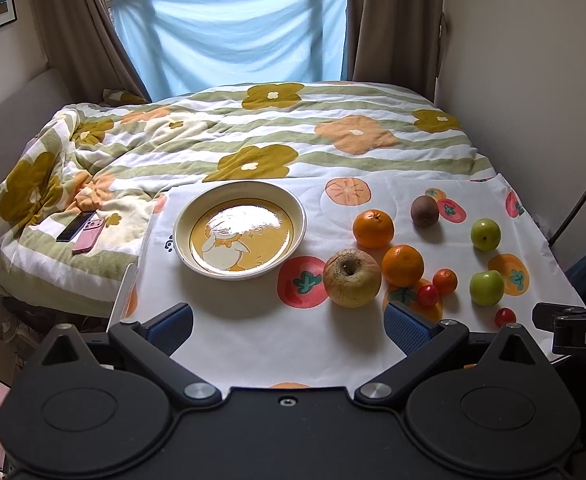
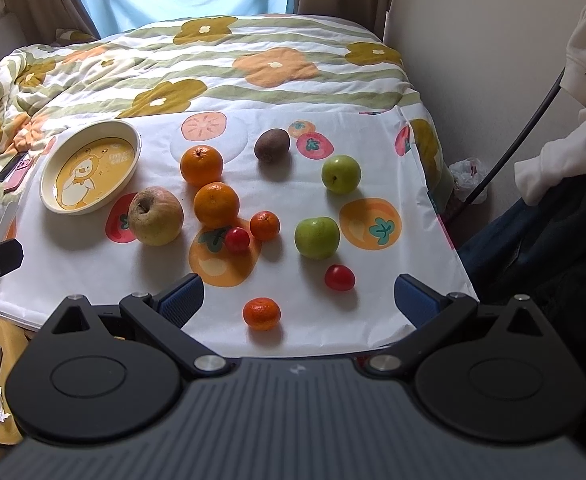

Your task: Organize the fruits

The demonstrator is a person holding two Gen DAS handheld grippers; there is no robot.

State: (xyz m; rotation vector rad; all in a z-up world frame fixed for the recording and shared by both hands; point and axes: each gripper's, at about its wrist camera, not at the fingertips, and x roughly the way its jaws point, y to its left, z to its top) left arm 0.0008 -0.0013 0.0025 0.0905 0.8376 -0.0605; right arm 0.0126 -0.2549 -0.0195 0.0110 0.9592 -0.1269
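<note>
A cream plate with a yellow duck picture (image 1: pixel 240 232) (image 2: pixel 90 166) stands empty on the left of a white fruit-print cloth (image 1: pixel 253 320). To its right lie a wrinkled yellow apple (image 1: pixel 352 277) (image 2: pixel 155 216), two oranges (image 1: pixel 373 228) (image 1: pixel 403 265), a kiwi (image 1: pixel 425 211) (image 2: pixel 272 145), two green apples (image 2: pixel 341 174) (image 2: pixel 317 237), small mandarins (image 2: pixel 265 225) (image 2: pixel 261 313) and cherry tomatoes (image 2: pixel 237 240) (image 2: pixel 339 277). My left gripper (image 1: pixel 289 326) hovers open near the cloth's front edge, below the plate and apple. My right gripper (image 2: pixel 299 300) is open too, straddling the nearest mandarin without touching it.
The cloth covers a small table against a bed with a flowered quilt (image 1: pixel 253 136). Two phones (image 1: pixel 83 230) lie on the quilt left of the plate. A wall (image 1: pixel 533 80) runs along the right; a person's pale sleeve (image 2: pixel 573 120) and dark clothing are at far right.
</note>
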